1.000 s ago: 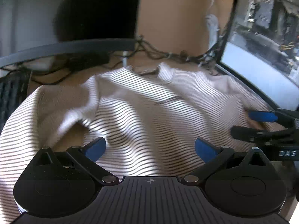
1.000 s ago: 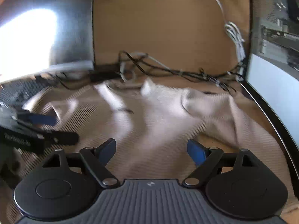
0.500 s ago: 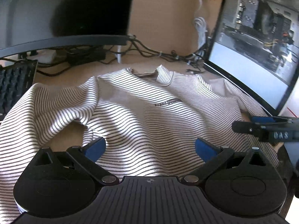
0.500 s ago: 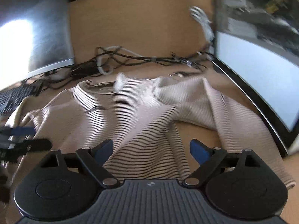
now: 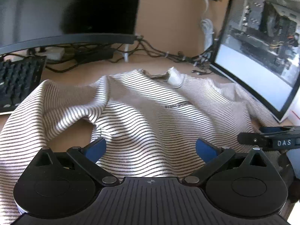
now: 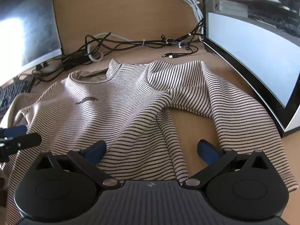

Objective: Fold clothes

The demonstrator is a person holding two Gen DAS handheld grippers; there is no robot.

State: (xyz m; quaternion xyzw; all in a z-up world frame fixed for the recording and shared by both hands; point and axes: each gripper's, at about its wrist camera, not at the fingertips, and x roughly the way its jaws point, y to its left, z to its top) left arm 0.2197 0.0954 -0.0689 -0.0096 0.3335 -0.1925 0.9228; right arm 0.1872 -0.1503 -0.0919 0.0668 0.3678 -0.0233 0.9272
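Observation:
A cream sweater with thin dark stripes (image 5: 150,116) lies spread and rumpled on the wooden desk, collar (image 5: 174,78) toward the back. Its left sleeve (image 5: 37,116) curls down at the left. In the right wrist view the same sweater (image 6: 112,108) shows its right sleeve (image 6: 234,112) bent toward me. My left gripper (image 5: 151,147) hovers open above the lower body of the sweater, nothing between its blue pads. My right gripper (image 6: 151,149) hangs open above the hem, near the right armpit, holding nothing. Each gripper's tip shows at the edge of the other's view.
A monitor (image 5: 262,52) stands close at the right, against the sweater's edge. Another monitor (image 5: 65,11) rises at the back left, with a black keyboard (image 5: 16,82) beneath it. Tangled cables (image 6: 131,45) run along the back of the desk (image 6: 187,123).
Both grippers have drawn back and risen from the sweater, so more of it shows. The right wrist view has swung toward the right sleeve. Both stayed open.

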